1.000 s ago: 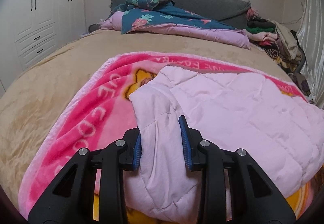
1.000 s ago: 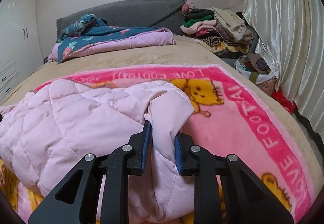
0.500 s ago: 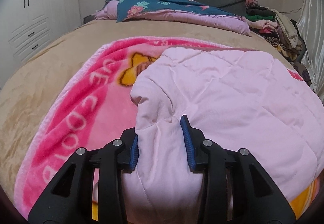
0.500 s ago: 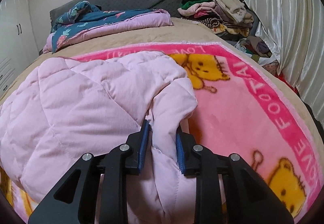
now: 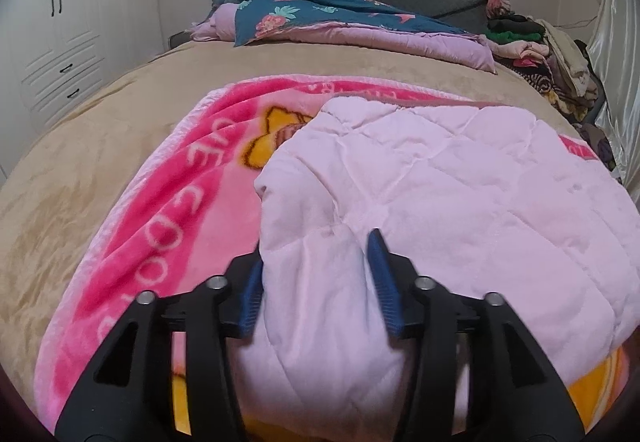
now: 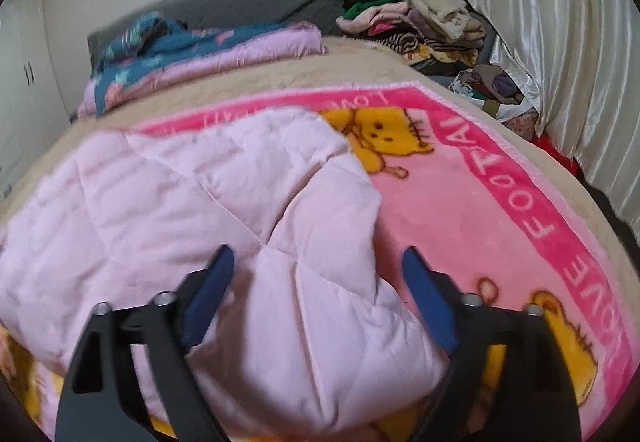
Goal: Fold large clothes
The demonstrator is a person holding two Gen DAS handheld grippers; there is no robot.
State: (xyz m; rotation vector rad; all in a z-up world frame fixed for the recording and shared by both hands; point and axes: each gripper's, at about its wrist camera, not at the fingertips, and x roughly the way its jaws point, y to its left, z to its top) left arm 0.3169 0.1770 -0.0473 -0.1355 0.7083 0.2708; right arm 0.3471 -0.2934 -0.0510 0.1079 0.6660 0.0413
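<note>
Quilted pink jacket (image 5: 432, 178) lies folded on the pink cartoon blanket (image 5: 168, 202) spread over the tan bed (image 5: 80, 146), its near edge cut off behind both grippers, and the right wrist view is smeared with motion. A thick fold bulges between the left gripper (image 5: 316, 282) pads, whose jaws are opening, the left pad touching cloth. The right gripper (image 6: 316, 298) jaws are opening wide, the jacket's corner loose between them.

Pink bear blanket (image 5: 152, 226) on tan bed (image 5: 80, 162), white wardrobe (image 5: 60, 34) beside
</note>
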